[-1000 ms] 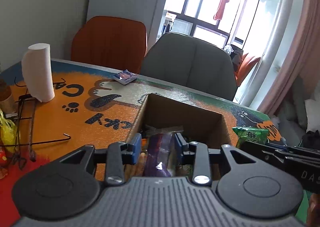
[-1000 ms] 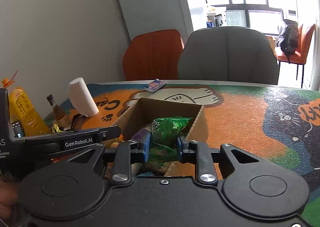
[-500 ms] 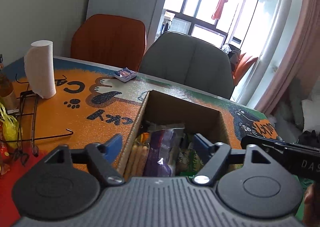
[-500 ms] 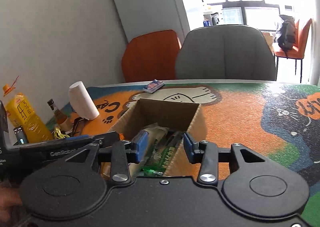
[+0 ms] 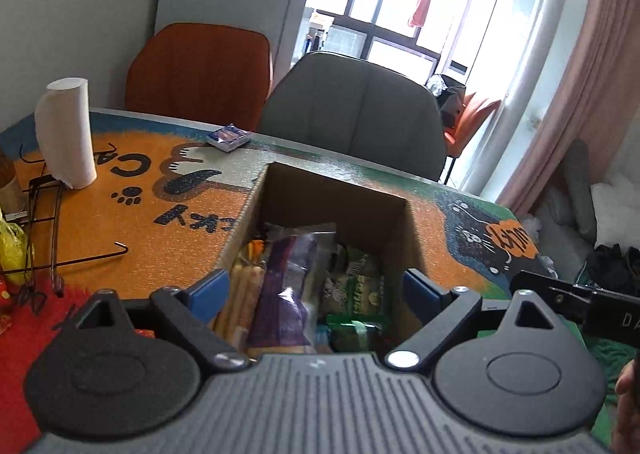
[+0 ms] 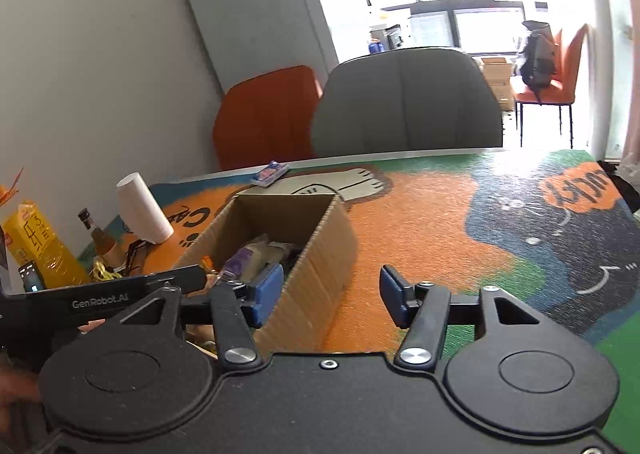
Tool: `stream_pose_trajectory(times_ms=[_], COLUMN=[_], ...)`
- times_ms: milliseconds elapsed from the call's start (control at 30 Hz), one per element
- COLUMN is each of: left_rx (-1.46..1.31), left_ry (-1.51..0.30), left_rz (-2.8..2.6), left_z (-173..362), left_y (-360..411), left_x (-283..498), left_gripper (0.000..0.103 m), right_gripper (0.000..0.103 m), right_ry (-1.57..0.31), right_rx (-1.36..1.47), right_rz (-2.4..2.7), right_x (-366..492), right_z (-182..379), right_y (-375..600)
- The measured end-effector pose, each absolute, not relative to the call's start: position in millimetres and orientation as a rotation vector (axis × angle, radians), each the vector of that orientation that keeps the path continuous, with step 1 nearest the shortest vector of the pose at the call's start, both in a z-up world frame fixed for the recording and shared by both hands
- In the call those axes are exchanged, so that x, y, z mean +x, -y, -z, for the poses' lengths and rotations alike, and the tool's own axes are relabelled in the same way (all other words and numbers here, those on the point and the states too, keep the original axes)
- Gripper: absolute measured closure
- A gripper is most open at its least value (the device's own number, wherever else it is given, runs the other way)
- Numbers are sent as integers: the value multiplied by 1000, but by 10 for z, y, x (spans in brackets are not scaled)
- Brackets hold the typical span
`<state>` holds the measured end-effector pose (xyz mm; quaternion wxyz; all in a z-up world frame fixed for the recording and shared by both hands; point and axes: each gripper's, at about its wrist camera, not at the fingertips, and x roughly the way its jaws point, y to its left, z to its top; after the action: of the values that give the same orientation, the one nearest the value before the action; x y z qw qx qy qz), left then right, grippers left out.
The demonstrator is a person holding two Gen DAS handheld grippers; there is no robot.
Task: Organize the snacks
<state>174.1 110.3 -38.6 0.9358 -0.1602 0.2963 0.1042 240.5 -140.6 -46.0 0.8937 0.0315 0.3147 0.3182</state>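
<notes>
Tabletop (image 6: 420, 222): cat-print mat; lettering not legible.
Box (image 5: 394, 214): cardboard, open, snacks inside: purple packet (image 5: 280, 294), green packets (image 5: 360, 294).
Left gripper (image 5: 316, 290): above the box, jaws opening wide, holding nothing; "GenRobot.AI" readable in right view only.
Right gripper (image 6: 330, 290): straddles box's right wall, jaws opening, empty.
Yellow bottle (image 6: 38, 242): right view only.

An open brown cardboard box (image 5: 276, 194) stands on the tabletop (image 5: 132, 238), snack packets lying inside it: a purple packet (image 5: 282, 294), green packets (image 5: 360, 294) and pale sticks (image 5: 240, 294).
</notes>
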Motion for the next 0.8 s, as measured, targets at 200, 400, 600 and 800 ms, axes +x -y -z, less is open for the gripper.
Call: stream_pose_trajectory(times_ms=[200,400,600,800], left_rx=[-303,-278,-247,-223], left_ry=[-599,-592,-581,-573], left_rz=[-182,-158,-128,-104], left_z=[324,262,200,141], left_y=[-952,-842,-768,-719], left_x=[1684,1584,1455,1326], left_gripper=[0,0,0,0], right_gripper=[28,17,2,0], right_ry=[-629,-617,-592,-581], right_rx=[78,95,102,109], right_rz=[-620,-583,-554,-523], right_x=[2294,2184,2032,1899], right_z=[413,371,326,312], right_y=[1641,1809,1932,2032])
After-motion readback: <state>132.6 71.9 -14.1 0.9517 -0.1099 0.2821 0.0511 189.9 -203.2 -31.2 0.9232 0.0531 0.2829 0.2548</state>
